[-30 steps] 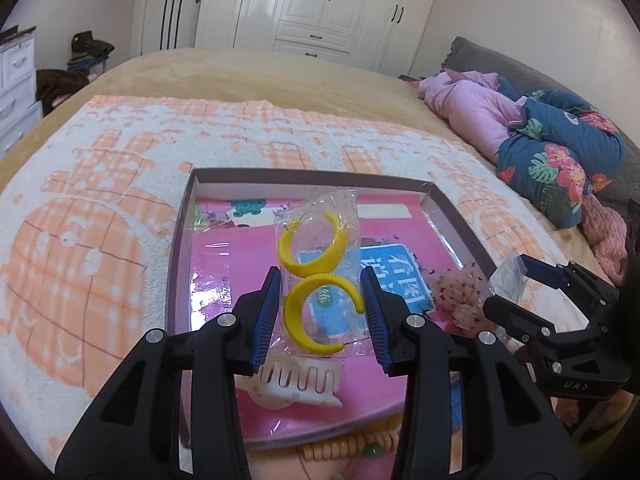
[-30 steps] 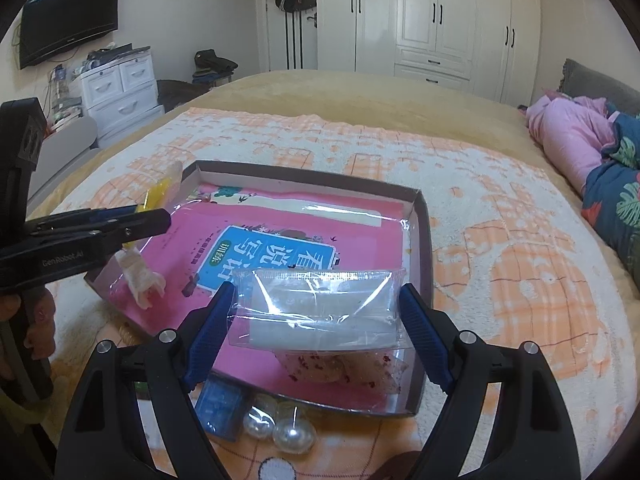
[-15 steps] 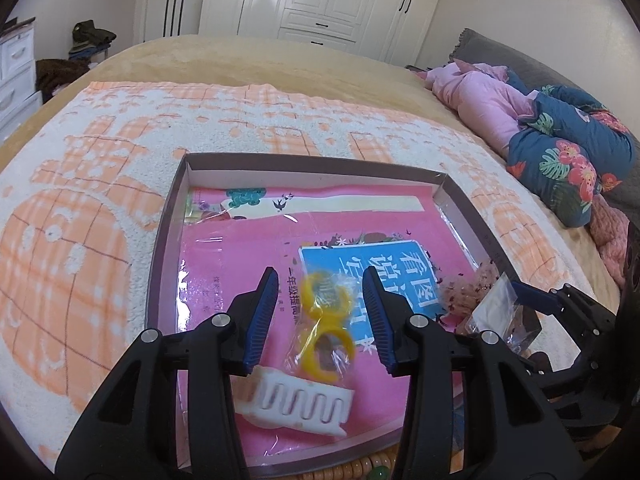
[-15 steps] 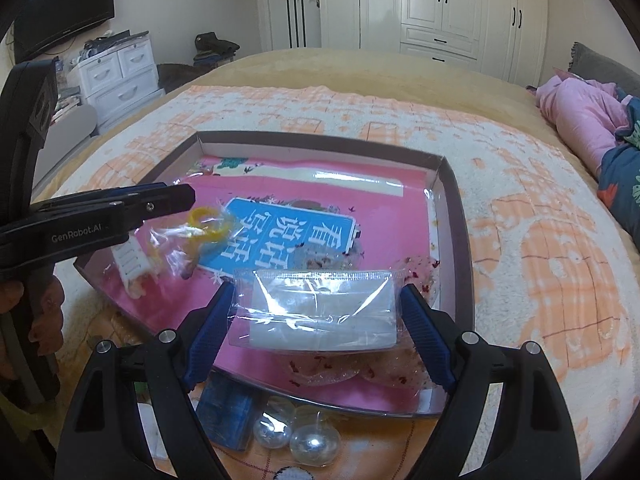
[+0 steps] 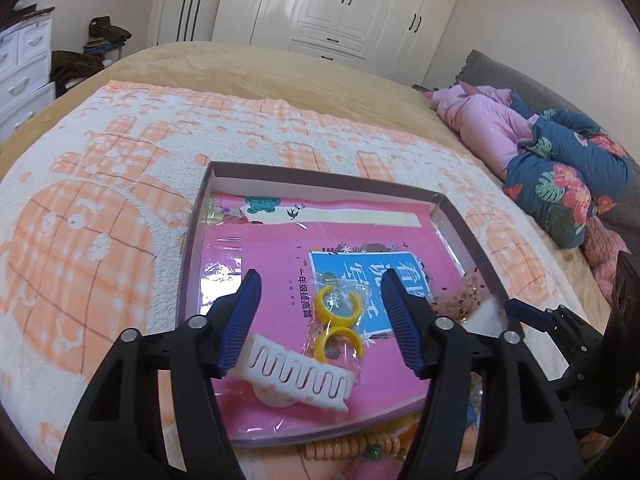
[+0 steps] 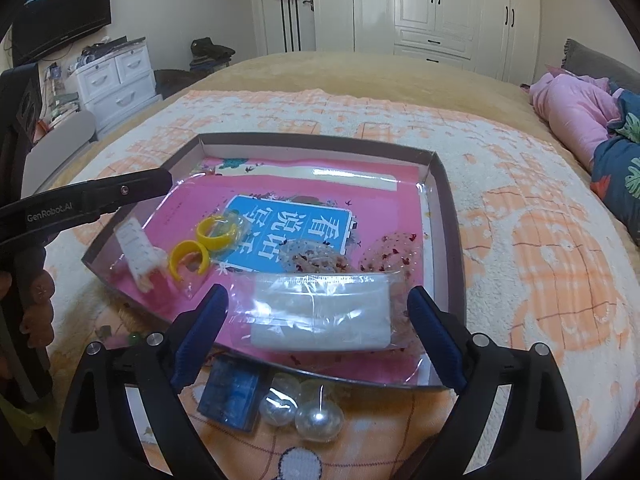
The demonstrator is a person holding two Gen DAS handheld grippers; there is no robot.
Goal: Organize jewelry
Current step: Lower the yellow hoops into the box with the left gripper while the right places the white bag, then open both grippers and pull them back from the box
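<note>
In the tray [image 5: 456, 216], my left gripper [image 5: 320, 320] is opening, its jaws clear of the bagged yellow rings [image 5: 338, 320] lying between them; my right gripper [image 6: 316, 328] is opening around a clear packet [image 6: 320, 316] at the tray's near edge.

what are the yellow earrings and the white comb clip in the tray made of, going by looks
Yellow earrings: likely glossy plastic, with a uniform opaque colour, sealed in a clear crinkly film bag. White comb clip: probably matte moulded plastic, with thick even teeth and no metallic shine.
</note>
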